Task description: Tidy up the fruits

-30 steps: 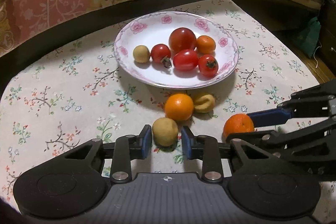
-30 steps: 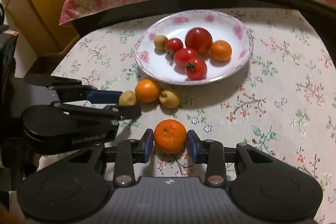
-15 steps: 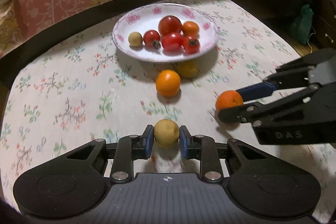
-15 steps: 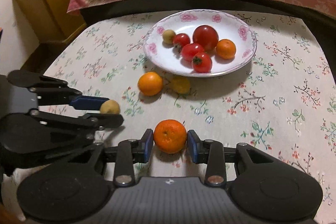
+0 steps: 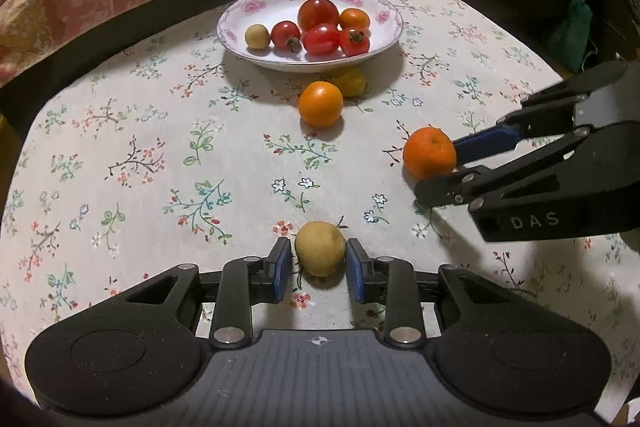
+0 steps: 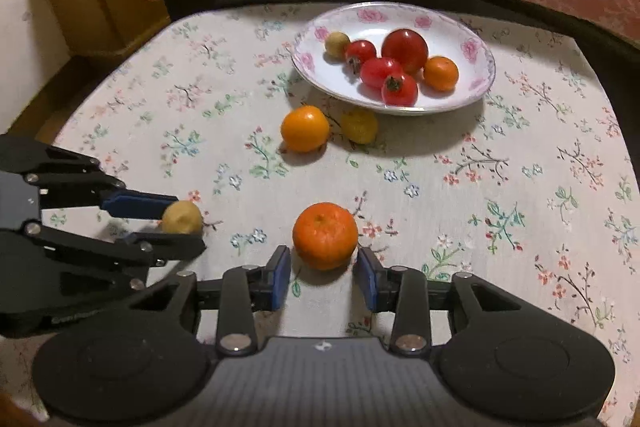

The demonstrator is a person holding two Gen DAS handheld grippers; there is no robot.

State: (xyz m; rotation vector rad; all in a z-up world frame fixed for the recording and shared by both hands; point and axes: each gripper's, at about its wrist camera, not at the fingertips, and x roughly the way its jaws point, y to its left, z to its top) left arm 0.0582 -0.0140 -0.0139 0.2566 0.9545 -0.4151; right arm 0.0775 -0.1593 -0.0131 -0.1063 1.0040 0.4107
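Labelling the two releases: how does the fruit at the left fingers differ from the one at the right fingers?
The left gripper has a tan fruit; the right gripper has an orange.
The tan fruit is smaller and smooth; the orange is bigger, with a dimpled top.
The tan fruit sits well between its fingers; the orange lies nearer its fingertips.
Shared: both rest on the tablecloth, off the plate, with the fingers opening clear of them.

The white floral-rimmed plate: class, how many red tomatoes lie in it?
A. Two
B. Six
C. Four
C: the white floral-rimmed plate holds four red tomatoes, beside one small orange fruit and one small tan round fruit.
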